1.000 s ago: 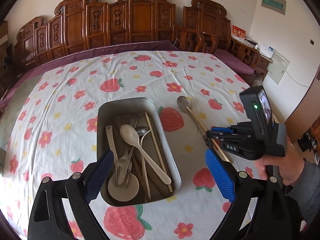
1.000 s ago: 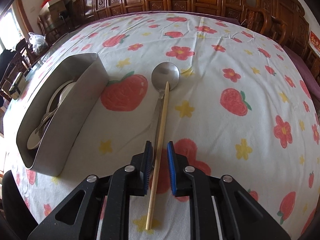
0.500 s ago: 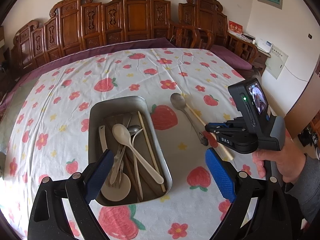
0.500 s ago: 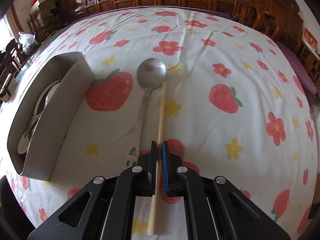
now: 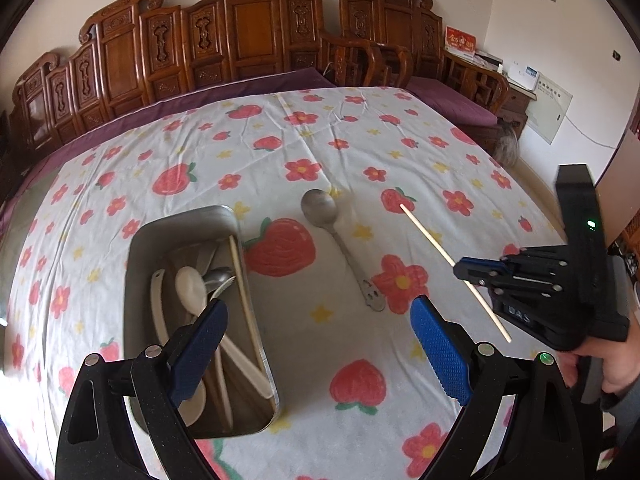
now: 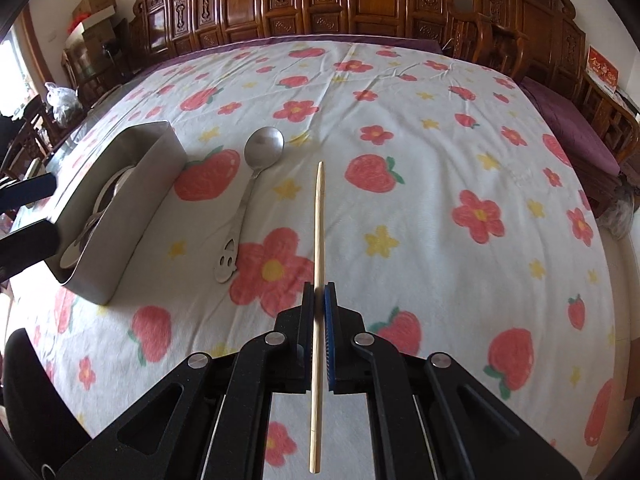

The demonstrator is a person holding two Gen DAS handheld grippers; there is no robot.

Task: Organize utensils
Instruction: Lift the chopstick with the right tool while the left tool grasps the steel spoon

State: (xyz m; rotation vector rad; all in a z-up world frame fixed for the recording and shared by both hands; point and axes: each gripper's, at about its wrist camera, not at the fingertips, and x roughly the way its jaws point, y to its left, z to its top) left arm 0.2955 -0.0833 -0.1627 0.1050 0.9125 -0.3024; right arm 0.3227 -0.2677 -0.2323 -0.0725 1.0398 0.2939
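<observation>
My right gripper [image 6: 319,294] is shut on a wooden chopstick [image 6: 318,224] and holds it lifted above the cloth; in the left wrist view this gripper [image 5: 464,272] is at the right with the chopstick [image 5: 432,242] slanting up and left. A metal spoon [image 5: 340,240] lies on the cloth beside the metal tray [image 5: 182,222], which holds several spoons, forks and a chopstick. The spoon [image 6: 250,184] and tray [image 6: 132,184] also show in the right wrist view. My left gripper [image 5: 316,344] is open and empty, over the tray's near right edge.
The table is covered by a white cloth [image 5: 320,128] with strawberries and flowers. Carved wooden chairs [image 5: 248,36] line the far side. A purple cushioned bench [image 6: 568,128] stands at the right.
My right gripper closed on the chopstick and lifted it off the cloth, away from the spoon. My left gripper drew back and to the right a little.
</observation>
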